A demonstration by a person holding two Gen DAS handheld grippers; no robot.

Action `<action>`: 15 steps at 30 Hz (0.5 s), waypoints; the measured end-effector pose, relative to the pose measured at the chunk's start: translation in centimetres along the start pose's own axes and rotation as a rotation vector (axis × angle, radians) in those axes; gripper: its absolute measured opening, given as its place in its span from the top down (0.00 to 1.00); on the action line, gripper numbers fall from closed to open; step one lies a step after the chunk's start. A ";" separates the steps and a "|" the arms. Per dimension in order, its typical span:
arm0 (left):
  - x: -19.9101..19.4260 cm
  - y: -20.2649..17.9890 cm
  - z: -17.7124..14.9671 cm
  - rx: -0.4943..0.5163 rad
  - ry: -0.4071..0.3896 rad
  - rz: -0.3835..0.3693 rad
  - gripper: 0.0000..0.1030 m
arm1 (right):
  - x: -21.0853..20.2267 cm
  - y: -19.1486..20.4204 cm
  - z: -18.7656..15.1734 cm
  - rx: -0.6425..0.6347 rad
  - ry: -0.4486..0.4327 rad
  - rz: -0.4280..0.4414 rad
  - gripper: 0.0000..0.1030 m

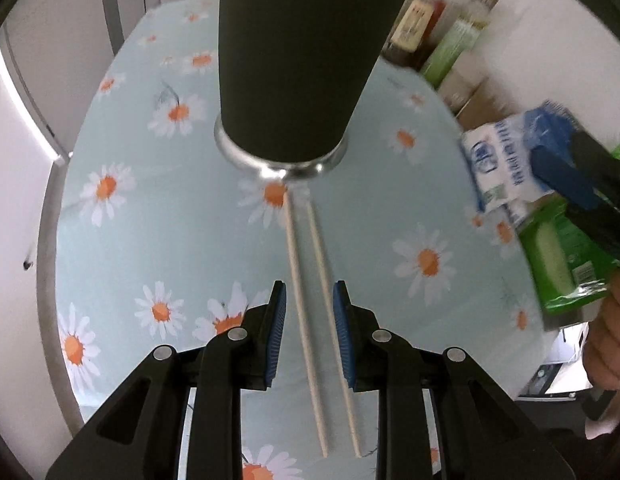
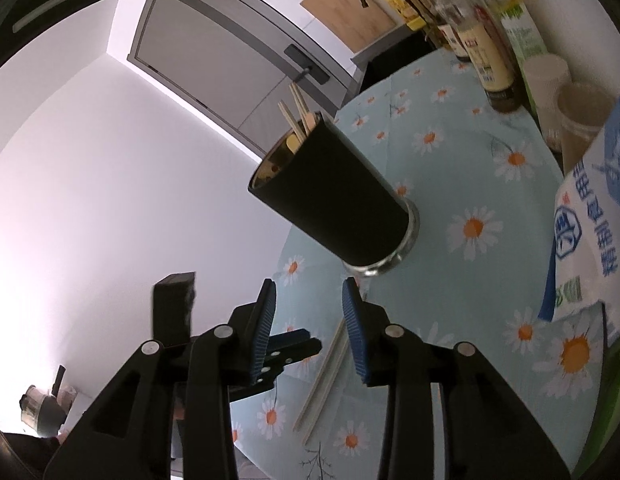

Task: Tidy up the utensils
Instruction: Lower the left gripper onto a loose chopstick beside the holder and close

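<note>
A tall black utensil cup [image 1: 294, 60] with a silver base stands on the daisy tablecloth [image 1: 150, 220]. Two pale chopsticks [image 1: 310, 320] lie side by side on the cloth in front of it, running toward me. My left gripper [image 1: 310, 332] is open, its blue pads either side of the chopsticks, not touching them. In the right wrist view the cup [image 2: 333, 196] holds several wooden utensils [image 2: 298, 116]. My right gripper [image 2: 310, 328] is open and empty above the table. The chopsticks [image 2: 321, 380] lie below it, and the left gripper [image 2: 286, 354] shows at lower left.
Bottles and a green carton [image 1: 449, 36] stand at the back right edge. A blue-and-white bag [image 1: 505, 160] and a green packet [image 1: 565, 256] lie at the right. Paper cups [image 2: 577, 120] and bottles [image 2: 489, 64] line the wall. The table edge [image 1: 50, 240] curves on the left.
</note>
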State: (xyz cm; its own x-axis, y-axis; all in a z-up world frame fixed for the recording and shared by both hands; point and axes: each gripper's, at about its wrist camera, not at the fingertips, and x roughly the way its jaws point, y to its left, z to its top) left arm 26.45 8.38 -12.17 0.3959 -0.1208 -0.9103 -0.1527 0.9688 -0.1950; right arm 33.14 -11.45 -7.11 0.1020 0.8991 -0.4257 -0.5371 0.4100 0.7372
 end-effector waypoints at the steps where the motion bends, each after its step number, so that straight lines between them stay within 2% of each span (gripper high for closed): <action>1: 0.3 0.0 0.0 -0.001 0.017 0.008 0.78 | 0.0 -0.1 -0.2 0.003 0.005 0.003 0.65; 8: 2.0 0.2 0.3 0.001 0.120 0.064 0.78 | -0.1 -1.1 -0.6 0.039 0.015 0.017 0.65; 15: 3.3 -1.0 1.3 0.054 0.210 0.121 0.78 | 0.2 -1.8 -0.9 0.060 0.035 0.025 0.65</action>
State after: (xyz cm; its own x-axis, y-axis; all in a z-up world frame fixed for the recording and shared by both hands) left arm 29.08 7.26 -14.48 0.1800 -0.0399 -0.9828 -0.1370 0.9884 -0.0652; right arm 33.38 -12.14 -8.97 0.0590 0.9038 -0.4239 -0.4881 0.3965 0.7775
